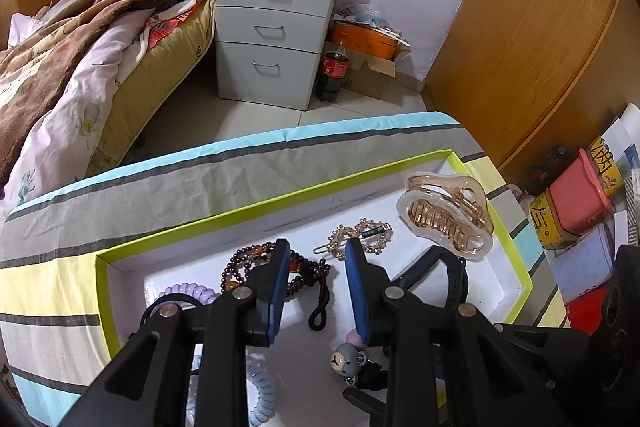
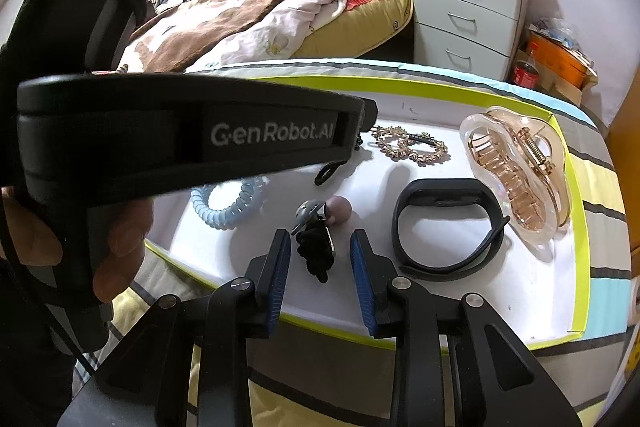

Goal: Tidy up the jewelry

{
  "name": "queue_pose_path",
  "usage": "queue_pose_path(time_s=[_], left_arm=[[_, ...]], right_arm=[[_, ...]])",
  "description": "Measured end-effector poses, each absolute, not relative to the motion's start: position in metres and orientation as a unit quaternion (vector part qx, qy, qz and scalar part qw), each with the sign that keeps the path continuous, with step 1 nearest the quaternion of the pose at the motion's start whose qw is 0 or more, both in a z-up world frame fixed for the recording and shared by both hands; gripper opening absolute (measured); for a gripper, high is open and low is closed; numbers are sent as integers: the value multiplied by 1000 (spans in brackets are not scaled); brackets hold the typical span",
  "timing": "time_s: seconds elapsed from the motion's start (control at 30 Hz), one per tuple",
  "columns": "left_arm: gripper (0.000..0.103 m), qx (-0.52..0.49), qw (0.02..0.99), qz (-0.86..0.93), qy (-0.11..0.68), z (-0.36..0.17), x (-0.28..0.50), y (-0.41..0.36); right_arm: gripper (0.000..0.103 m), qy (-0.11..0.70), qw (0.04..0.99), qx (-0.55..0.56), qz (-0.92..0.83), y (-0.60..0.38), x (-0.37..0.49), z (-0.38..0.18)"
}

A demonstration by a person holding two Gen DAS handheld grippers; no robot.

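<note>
Both grippers hovering over a shallow lime-edged tray (image 1: pixel 280 201) sitting on a striped cloth (image 1: pixel 200 183).

Left gripper (image 1: pixel 318 247): blue fingers (image 1: pixel 280 279) parted a fair bit, nothing pinched between them. Left finger tip right over a dark beaded bracelet (image 1: pixel 248 263), can't tell if actually touching. Just past the right fingertip, a gold heart hair clip (image 1: pixel 360 233). Far right corner of the tray: big amber claw clip (image 1: pixel 446 215). Near left: purple coil hair tie (image 1: pixel 188 293). Down near the camera: pale blue coil tie (image 1: pixel 262 399) and a little bear hair tie (image 1: pixel 348 361).

Right gripper (image 2: pixel 320 239): fingers (image 2: pixel 362 271) also apart, framing the black elastic of that bear hair tie (image 2: pixel 316 247), pads not pressing on it. Black wristband (image 2: pixel 446 227) just right of the fingers, lying next to the claw clip (image 2: pixel 516 179). Left side of the right wrist view mostly filled with the other gripper body, held in a hand (image 2: pixel 116 235).
</note>
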State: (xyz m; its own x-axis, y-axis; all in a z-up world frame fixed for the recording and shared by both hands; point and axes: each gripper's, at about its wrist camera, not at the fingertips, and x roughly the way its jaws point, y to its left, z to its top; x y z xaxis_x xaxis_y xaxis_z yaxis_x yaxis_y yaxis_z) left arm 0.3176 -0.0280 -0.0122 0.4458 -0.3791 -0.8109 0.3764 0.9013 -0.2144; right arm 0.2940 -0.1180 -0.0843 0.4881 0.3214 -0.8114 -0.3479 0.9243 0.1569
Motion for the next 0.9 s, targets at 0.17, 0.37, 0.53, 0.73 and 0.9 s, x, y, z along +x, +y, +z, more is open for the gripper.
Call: queue_pose_path(time_s=[0.17, 0.37, 0.53, 0.73, 0.9], left_arm=[[30, -7, 852, -220, 474, -9, 316, -26], [30, -8, 853, -216, 475, -6, 314, -24], [30, -8, 855, -213, 474, -2, 309, -23], [30, -9, 857, -206, 472, 3, 298, -18], [30, -8, 861, -204, 466, 13, 286, -17]], right_arm=[[32, 466, 864, -11, 191, -120, 293, -85], [32, 465, 865, -2, 187, -127, 290, -83], [45, 456, 870, 5, 189, -132, 282, -77], [45, 448, 874, 8, 190, -134, 264, -68], [45, 438, 880, 11, 182, -143, 244, -61]])
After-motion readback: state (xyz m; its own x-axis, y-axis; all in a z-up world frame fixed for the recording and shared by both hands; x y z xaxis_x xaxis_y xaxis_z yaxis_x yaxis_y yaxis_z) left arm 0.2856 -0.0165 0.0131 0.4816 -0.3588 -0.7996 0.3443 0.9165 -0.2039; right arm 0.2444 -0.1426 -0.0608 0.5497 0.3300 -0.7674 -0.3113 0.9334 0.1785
